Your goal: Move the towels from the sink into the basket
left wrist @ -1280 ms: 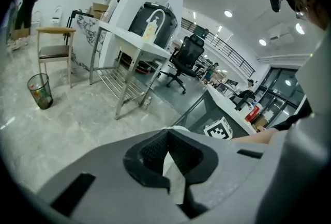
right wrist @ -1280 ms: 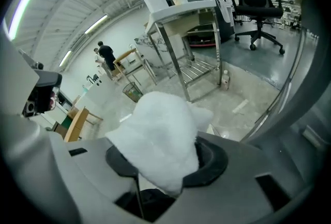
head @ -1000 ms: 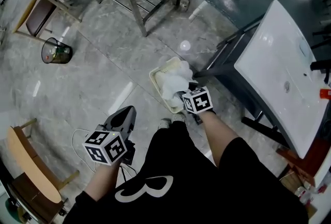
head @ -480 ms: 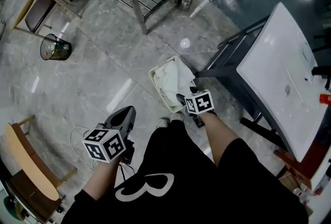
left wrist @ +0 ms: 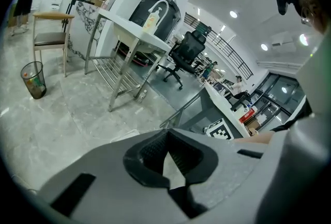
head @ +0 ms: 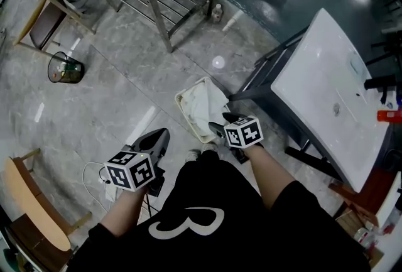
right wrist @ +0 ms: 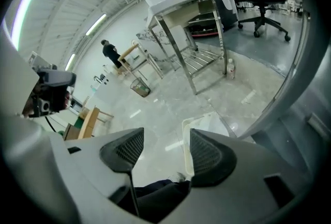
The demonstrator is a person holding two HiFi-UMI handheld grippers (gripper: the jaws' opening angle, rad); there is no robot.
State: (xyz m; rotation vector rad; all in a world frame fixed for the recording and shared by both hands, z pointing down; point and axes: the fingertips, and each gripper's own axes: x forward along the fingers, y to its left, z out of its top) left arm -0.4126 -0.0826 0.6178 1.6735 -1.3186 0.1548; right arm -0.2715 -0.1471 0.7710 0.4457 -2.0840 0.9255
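A: While the towels lie heaped in the basket on the floor, the head view shows none in the sink. They look soft and light; pinch any raised fold.

B: Left gripper view: left gripper closed, empty, no towel visible. Right gripper view: right gripper has just been opening, with nothing between its jaws, showing only the basket's rim.

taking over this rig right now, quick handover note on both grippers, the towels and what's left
Left gripper: shut, empty, held over the floor left of the basket.
Right gripper: open, jaws have just been opening, nothing between them, at the basket's near edge.
White towels lie in the basket.
The sink shows no towel where visible; its right end is out of frame.
Done: towels look delivered. Left: probably only checking the sink's unseen end.
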